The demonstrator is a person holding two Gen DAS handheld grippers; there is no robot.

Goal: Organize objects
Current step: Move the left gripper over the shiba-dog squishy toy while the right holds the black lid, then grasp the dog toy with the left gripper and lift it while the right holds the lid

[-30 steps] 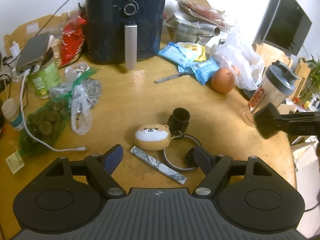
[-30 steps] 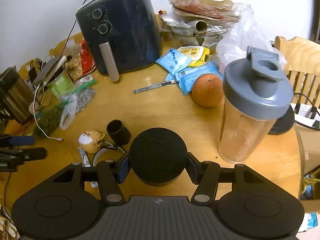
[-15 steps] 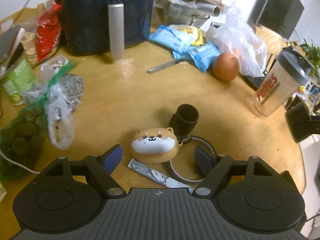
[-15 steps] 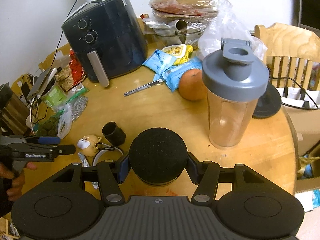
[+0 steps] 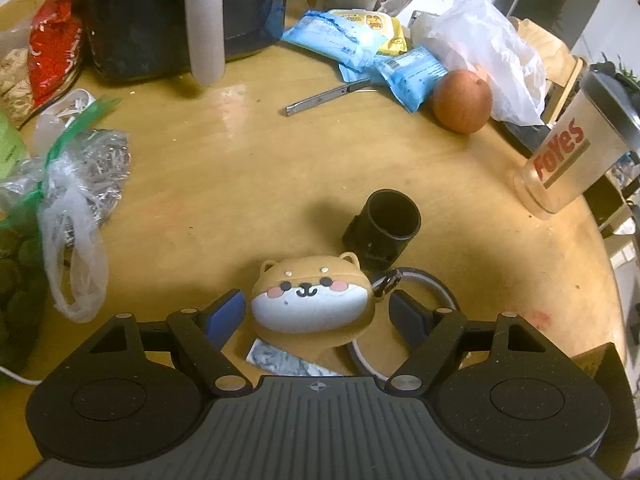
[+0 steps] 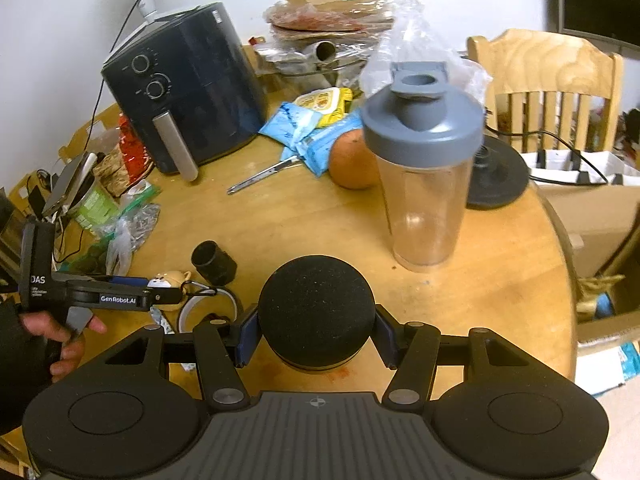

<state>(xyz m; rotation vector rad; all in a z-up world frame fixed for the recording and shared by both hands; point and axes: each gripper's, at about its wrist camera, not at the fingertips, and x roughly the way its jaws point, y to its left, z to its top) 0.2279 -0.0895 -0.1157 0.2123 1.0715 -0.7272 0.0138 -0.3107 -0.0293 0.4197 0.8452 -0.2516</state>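
Warm indoor light, soft shadows, fisheye-warped edges

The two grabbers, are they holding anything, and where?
The right gripper holds a round black foam-covered ball by its two sides. The left gripper holds nothing: its jaws stand open around the brown puppy-face case.

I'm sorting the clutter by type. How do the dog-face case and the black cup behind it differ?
The dog-face case is tan and white with a cartoon face; the black cup is plain. The case is a closed, rounded lump; the cup is an open cylinder, tilted. The case lies between the left gripper's open fingers; the cup lies beyond. Both rest on the table.
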